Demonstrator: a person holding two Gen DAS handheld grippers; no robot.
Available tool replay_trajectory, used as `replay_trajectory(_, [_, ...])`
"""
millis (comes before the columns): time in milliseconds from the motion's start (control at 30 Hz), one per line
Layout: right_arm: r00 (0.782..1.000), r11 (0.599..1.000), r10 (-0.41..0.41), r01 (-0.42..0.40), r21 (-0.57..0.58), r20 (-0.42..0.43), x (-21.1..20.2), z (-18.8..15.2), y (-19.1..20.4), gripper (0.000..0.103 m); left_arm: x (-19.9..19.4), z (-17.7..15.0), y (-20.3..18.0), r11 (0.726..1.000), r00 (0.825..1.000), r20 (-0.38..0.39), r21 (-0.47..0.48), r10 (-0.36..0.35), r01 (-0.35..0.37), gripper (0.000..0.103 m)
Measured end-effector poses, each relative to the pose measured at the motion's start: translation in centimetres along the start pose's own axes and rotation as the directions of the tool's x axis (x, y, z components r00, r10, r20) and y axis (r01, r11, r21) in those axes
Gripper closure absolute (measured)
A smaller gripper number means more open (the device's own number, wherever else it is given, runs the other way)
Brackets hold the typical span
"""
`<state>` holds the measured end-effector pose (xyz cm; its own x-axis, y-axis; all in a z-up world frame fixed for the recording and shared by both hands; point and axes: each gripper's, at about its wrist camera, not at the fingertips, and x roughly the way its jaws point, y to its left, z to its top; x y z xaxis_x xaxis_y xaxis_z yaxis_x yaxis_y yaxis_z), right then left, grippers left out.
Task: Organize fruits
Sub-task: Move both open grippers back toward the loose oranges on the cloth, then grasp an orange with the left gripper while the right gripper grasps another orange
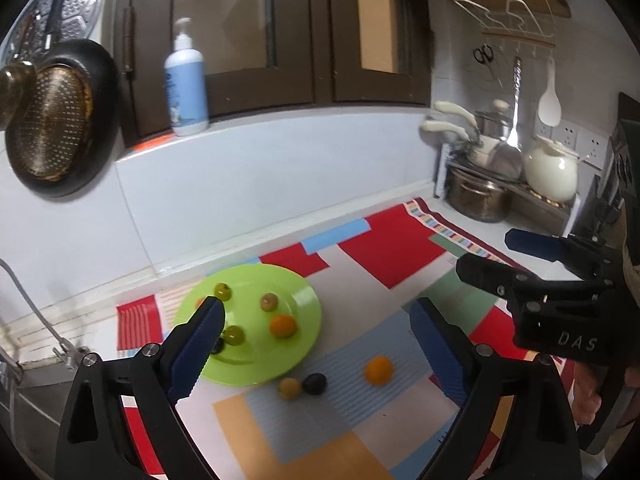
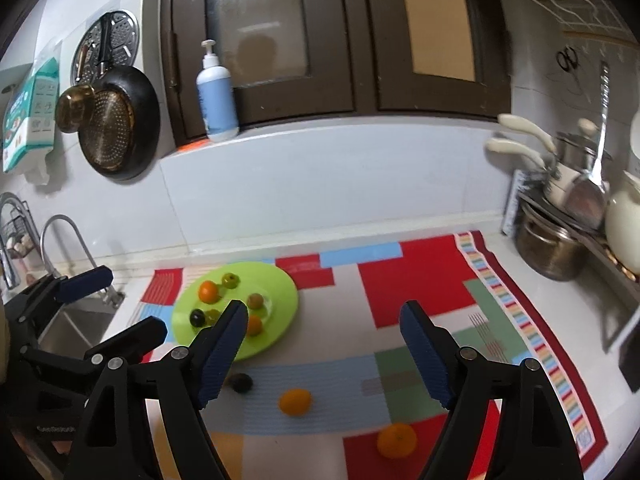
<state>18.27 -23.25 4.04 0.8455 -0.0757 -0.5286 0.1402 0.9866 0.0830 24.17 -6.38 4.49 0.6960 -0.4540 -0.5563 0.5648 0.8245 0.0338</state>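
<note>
A patchwork cloth [image 2: 420,280] of red, blue, green and cream covers the worktop, with a steel pot [image 2: 548,248] and a white kettle [image 1: 552,172] at its far right corner. On the cloth's left part lies a green plate [image 2: 240,312] holding several small fruits: an orange one [image 2: 209,292], a green one [image 2: 230,280], a dark one [image 2: 197,317] and a brownish one [image 2: 255,301] (a few more are partly hidden behind a finger). Off the plate, on the cloth just in front of it, sit a dark fruit [image 1: 314,383] touching a yellowish one [image 1: 289,388], an orange fruit [image 1: 378,369] near them, and a second orange fruit [image 2: 397,440] further right. The left gripper [image 1: 316,344] hangs above the cloth with jaws spread wide, empty. The right gripper [image 2: 324,352] is likewise spread, gripping nothing
</note>
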Motion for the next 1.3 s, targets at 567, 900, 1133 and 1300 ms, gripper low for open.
replay_trajectory(567, [0.976, 0.992, -0.082, 0.1, 0.083, -0.2, 1.8, -6.6, -4.6, 0.024, 5.5, -3.5, -4.4, 0.99, 0.987, -0.139, 0.107, -0.076, 0.091, 0.008])
replay_trajectory(900, [0.947, 0.987, -0.083, 0.12, 0.103, -0.309, 4.7, -9.5, -6.0, 0.024, 9.8, -5.9, -5.2, 0.985, 0.965, -0.249, 0.131, -0.075, 0.111, 0.008])
replay_trajectory(1133, [0.928, 0.986, -0.083, 0.13, 0.106, -0.363, 6.6, -10.9, -6.6, 0.025, 12.3, -7.2, -5.6, 0.981, 0.951, -0.3, 0.148, -0.077, 0.126, 0.011])
replay_trajectory(1300, [0.918, 0.985, -0.07, 0.127, 0.121, -0.391, 7.8, -11.5, -6.9, 0.033, 13.7, -7.6, -6.0, 0.98, 0.943, -0.323, 0.144, -0.083, 0.136, 0.022])
